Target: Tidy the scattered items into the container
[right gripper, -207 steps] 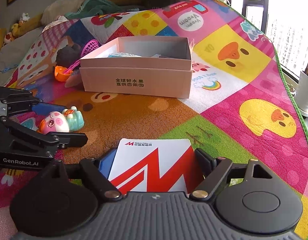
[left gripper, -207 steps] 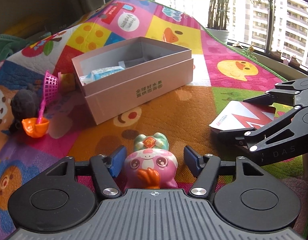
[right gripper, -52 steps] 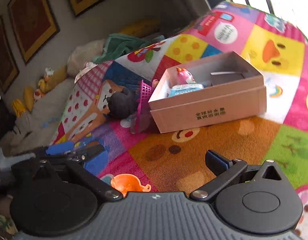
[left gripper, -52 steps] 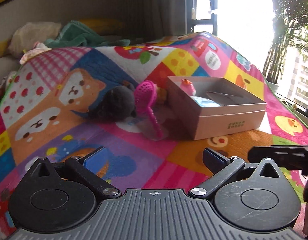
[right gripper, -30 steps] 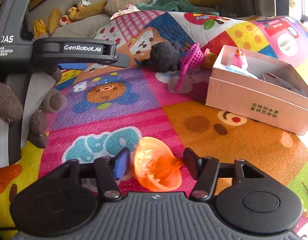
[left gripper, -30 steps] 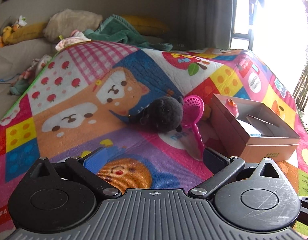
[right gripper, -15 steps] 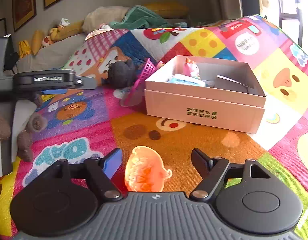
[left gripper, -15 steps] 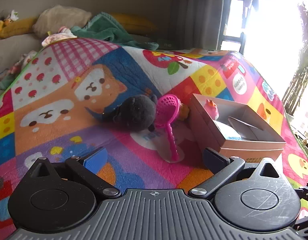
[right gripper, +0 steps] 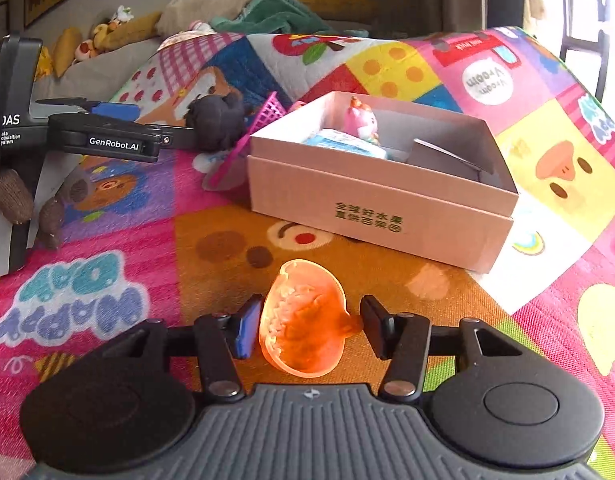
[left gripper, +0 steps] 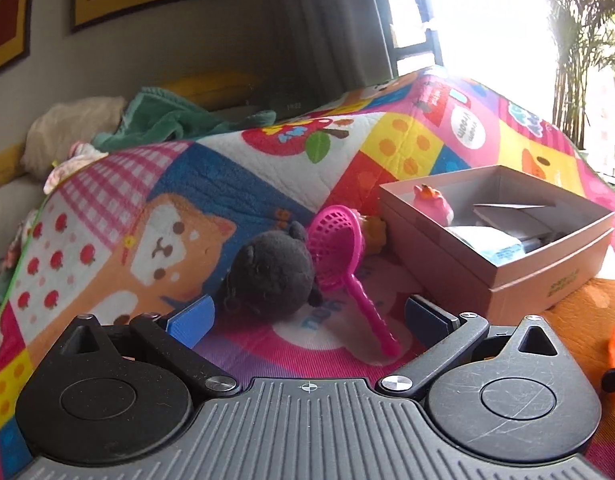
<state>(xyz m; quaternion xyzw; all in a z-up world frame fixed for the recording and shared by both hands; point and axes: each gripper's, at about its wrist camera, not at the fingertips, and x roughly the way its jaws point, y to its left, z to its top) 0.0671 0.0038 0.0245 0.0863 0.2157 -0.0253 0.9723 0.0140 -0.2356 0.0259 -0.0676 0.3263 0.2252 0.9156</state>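
An orange toy cup (right gripper: 303,320) sits between the fingers of my right gripper (right gripper: 307,326). Its jaws are closing, and both pads touch the cup's sides. Beyond it stands the open pink cardboard box (right gripper: 387,200), holding a pink toy figure (right gripper: 363,122), a blue packet and a grey card. My left gripper (left gripper: 307,316) is open and low over the mat. A dark plush toy (left gripper: 271,272) and a pink toy net (left gripper: 335,248) lie just beyond its fingertips, left of the box (left gripper: 547,280). The left gripper (right gripper: 163,124) also shows in the right wrist view.
A colourful play mat (left gripper: 155,240) covers the surface. A sofa with a green blanket (left gripper: 167,120), cushions and soft toys lies behind. A small yellow toy (left gripper: 373,228) is wedged between net and box. A gloved hand (right gripper: 11,196) holds the left gripper. A bright window lies beyond the box.
The left gripper has moved nearer the plush and net and rolled. The right gripper's jaws widened, then narrowed onto the orange cup, and the box looks closer.
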